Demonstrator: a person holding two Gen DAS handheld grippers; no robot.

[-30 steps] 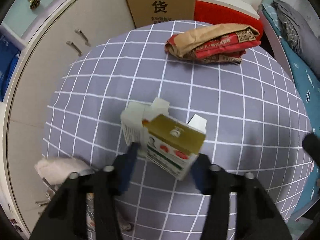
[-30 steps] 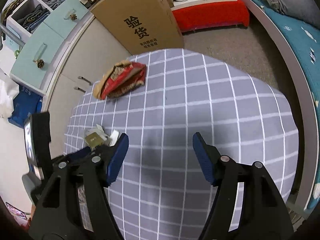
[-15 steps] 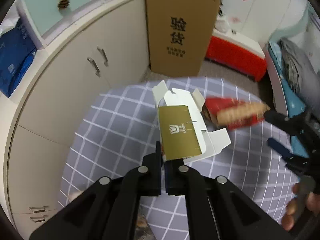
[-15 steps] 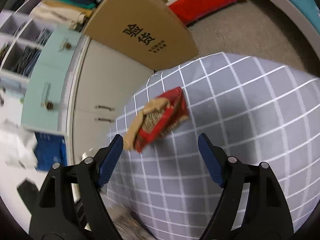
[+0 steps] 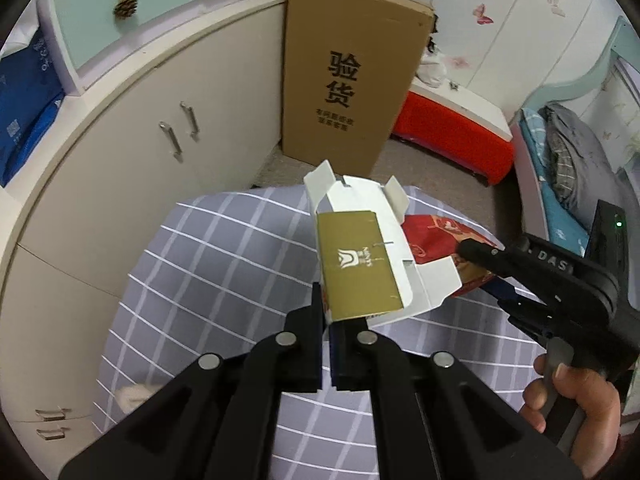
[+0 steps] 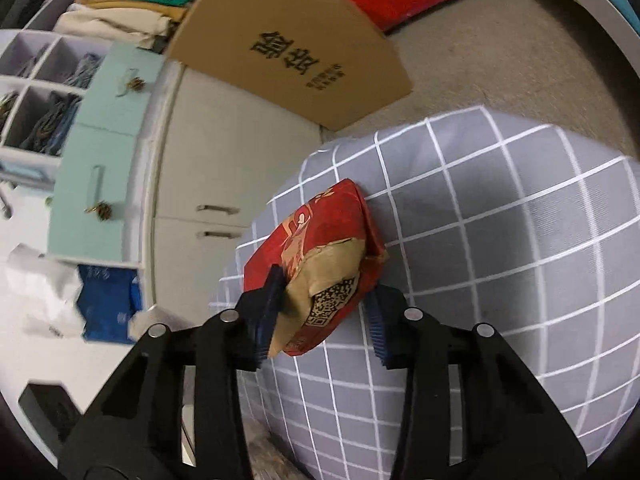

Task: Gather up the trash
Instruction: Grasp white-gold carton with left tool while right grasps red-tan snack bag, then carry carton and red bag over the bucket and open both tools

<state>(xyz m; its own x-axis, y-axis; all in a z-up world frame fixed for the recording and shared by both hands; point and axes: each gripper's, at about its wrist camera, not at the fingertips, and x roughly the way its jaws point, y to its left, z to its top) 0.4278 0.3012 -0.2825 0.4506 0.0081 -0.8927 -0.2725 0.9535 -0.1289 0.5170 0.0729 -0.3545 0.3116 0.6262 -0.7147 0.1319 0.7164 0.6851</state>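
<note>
My left gripper (image 5: 326, 320) pinches the lower edge of a flattened white carton (image 5: 360, 264), its gold panel facing up and its end flaps splayed open, held clear above the grey checked tablecloth (image 5: 208, 264). A crumpled red and brown paper bag (image 6: 320, 264) lies on its side near the cloth's far edge, a QR code printed on its torn brown end. My right gripper (image 6: 320, 328) straddles that end, one blue pad against the bag's left side, the other just beside its right; whether it bites yet I cannot tell.
</note>
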